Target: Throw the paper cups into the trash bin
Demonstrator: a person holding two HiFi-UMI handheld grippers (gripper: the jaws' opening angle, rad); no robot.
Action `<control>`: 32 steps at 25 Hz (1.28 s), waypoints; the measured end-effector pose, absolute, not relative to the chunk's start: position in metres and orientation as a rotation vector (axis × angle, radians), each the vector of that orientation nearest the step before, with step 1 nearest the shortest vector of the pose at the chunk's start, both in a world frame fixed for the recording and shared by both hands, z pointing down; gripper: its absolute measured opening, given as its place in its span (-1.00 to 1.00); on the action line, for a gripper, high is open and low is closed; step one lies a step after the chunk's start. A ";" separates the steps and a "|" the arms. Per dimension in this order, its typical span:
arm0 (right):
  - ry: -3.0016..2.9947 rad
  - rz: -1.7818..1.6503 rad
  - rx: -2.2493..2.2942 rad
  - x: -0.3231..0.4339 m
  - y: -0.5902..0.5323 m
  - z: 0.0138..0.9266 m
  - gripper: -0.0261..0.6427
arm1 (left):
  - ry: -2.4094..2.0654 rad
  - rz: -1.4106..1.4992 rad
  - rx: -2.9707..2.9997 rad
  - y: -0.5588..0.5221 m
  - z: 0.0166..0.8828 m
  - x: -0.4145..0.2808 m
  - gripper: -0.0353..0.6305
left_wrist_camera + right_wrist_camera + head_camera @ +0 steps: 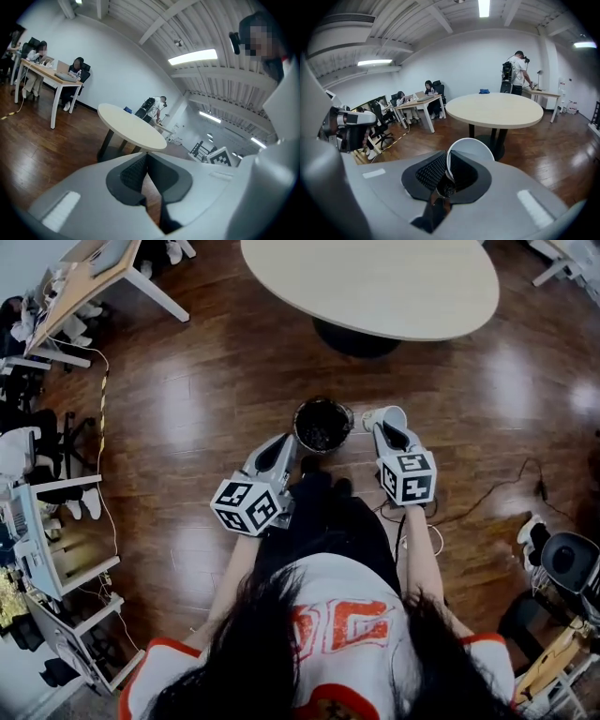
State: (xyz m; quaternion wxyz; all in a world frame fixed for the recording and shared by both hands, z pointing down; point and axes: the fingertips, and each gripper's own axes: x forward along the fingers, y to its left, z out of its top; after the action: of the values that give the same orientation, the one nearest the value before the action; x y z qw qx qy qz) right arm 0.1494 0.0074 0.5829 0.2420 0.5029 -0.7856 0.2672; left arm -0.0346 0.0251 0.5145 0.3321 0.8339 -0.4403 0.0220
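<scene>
A round black trash bin (322, 424) stands on the wooden floor just ahead of me. My right gripper (387, 428) is right beside the bin's right rim, shut on the wall of a white paper cup (385, 416). In the right gripper view the cup (471, 149) sticks out past the pads, its rim pinched between them at my right gripper (446, 163). My left gripper (285, 441) hangs at the bin's left side. In the left gripper view its jaws meet at the tips with nothing between them, so my left gripper (146, 158) is shut.
A round beige table (375, 282) on a dark base stands just beyond the bin. Desks and office chairs (37, 437) line the left side. A cable (487, 488) lies on the floor at the right. People sit at a desk (417, 101); another person stands at the back (518, 70).
</scene>
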 end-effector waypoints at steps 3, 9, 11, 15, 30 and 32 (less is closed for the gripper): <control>-2.148 0.731 1.282 0.131 0.017 0.604 -0.83 | -1.177 0.121 2.214 0.045 0.529 -0.035 -0.89; -2.132 0.734 1.140 0.081 0.027 0.644 -0.83 | -1.234 0.166 2.177 0.061 0.557 -0.066 -0.89; -2.117 0.746 1.117 0.068 0.027 0.657 -0.83 | -1.220 0.169 2.147 0.060 0.566 -0.075 -0.89; -2.070 0.780 1.128 0.051 0.021 0.681 -0.83 | -1.164 0.195 2.134 0.053 0.580 -0.089 -0.89; -1.833 1.033 1.295 0.033 0.000 0.787 -0.83 | -0.885 0.364 2.192 0.016 0.626 -0.116 -0.89; -1.807 1.066 1.301 0.037 -0.003 0.802 -0.83 | -0.873 0.378 2.177 0.016 0.636 -0.109 -0.89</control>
State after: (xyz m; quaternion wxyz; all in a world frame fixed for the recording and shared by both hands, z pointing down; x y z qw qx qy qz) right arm 0.0366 -0.0035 0.8022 0.3301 0.4973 -0.6910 0.4077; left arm -0.1089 0.0162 0.6364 0.3738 0.8500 -0.3407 0.1477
